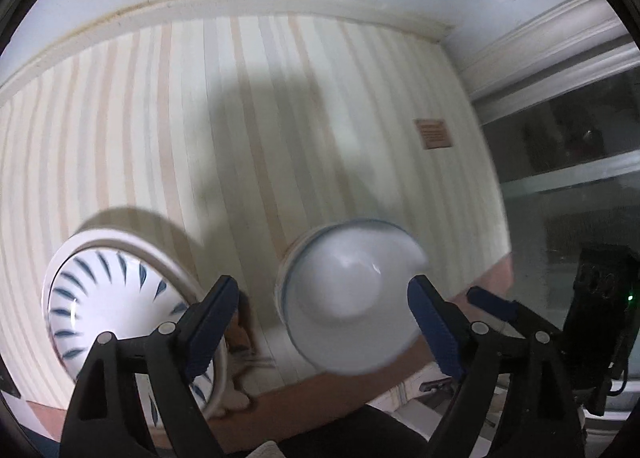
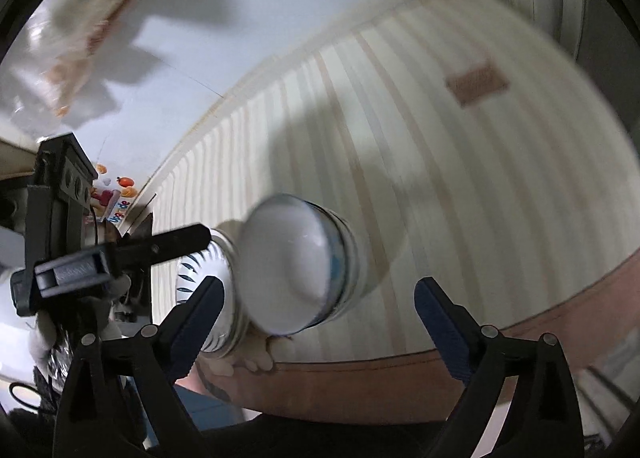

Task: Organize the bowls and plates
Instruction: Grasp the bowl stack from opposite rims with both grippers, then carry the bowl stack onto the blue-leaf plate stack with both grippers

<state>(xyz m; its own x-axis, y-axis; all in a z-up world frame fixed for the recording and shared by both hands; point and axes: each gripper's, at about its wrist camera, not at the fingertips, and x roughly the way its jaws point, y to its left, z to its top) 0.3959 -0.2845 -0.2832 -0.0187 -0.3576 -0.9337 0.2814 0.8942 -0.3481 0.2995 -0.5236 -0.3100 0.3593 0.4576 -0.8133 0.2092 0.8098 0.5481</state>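
On the left of the striped surface (image 1: 280, 106), near its front edge, a blue-patterned bowl (image 1: 108, 298) sits in a white plate (image 1: 168, 262). The left hand-held gripper (image 1: 320, 318) hangs above with its jaws spread wide, holding nothing. To the right, just beside the plate, stands a plain white bowl (image 1: 344, 298) that looks nested in another, though blur hides the detail. The right hand-held gripper (image 2: 316, 318) is also wide open and empty, over that same bowl. The risk, as I judge it: both grippers crowd one bowl, so a hasty closing could pinch only the rim, tip the stack, or knock it off the near edge.
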